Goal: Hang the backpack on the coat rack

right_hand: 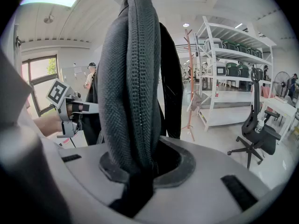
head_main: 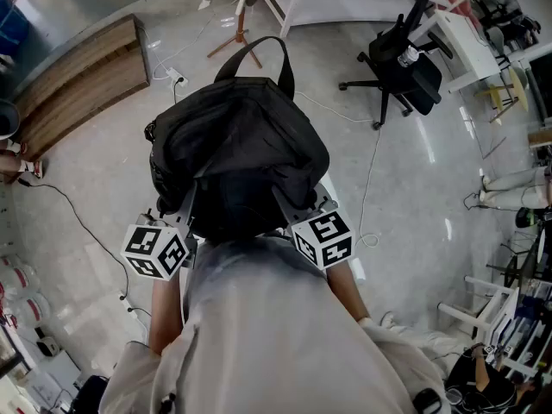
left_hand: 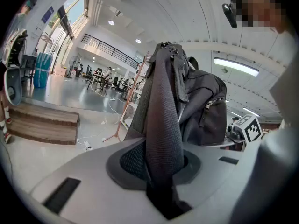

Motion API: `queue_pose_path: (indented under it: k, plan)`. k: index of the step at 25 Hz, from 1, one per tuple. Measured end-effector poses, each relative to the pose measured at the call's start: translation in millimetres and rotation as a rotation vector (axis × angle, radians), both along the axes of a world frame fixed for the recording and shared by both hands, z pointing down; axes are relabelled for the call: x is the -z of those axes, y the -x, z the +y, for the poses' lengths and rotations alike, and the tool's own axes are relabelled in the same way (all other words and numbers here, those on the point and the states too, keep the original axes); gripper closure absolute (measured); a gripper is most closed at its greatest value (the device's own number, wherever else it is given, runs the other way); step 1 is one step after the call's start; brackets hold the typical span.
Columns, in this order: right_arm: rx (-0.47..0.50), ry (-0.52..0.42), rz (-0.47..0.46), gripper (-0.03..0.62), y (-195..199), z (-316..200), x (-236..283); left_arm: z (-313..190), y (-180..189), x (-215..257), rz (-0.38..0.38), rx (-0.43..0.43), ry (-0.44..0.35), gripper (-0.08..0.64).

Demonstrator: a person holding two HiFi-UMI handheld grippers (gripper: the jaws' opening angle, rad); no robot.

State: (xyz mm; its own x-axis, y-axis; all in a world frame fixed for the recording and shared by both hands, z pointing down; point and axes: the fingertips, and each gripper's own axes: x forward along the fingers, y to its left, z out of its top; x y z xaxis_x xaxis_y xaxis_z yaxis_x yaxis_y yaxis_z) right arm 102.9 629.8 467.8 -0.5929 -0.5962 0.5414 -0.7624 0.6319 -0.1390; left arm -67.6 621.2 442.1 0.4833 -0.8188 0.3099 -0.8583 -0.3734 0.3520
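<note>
Above glossy floor (head_main: 414,197), slumped black woven backpack (head_main: 237,145).

- I can read no words, numbers or brand names in any view.
- The left marker cube (head_main: 157,250) and right marker cube (head_main: 323,239) bear only black-and-white square patterns.

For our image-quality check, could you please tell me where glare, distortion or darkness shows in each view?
Head view: glare streaks the glossy grey floor; the black fabric backpack reads dark. Left gripper view: fisheye bends the ceiling; the long ceiling lamp blows out. Right gripper view: black vignette corners.
</note>
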Motion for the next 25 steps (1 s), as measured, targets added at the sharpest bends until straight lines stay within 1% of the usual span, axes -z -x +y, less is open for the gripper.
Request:
queue_pose_path:
  k: [3, 9, 13, 19, 22, 25]
  plan:
    - [-0.005, -0.001, 0.004, 0.503, 5.9, 3.8, 5.4, 2.8, 6.2, 3.6, 0.015, -0.016, 0.005, 0.482]
    - [-0.022, 0.002, -0.012, 0.503, 16.9, 10.4, 5.4, 4.6, 16.1, 7.9, -0.004, -0.045, 0.011, 0.482]
    - [-0.020, 0.002, 0.003, 0.505, 28.4, 20.7, 1.9, 10.6, 27.3, 1.5, -0.003, -0.037, 0.021, 0.482]
    - [-0.055, 0.024, -0.038, 0.503, 27.9, 24.5, 0.6, 13.1, 25.3, 2.2, -0.045, -0.050, 0.004, 0.482]
    - [-0.060, 0.032, -0.045, 0.503, 28.1, 20.4, -2.6, 9.0, 25.4, -1.0, -0.058, -0.037, 0.008, 0.482]
    - [-0.051, 0.040, -0.049, 0.503, 34.7, 10.4, -5.2, 1.0, 32.8, -4.6, -0.054, -0.002, 0.021, 0.482]
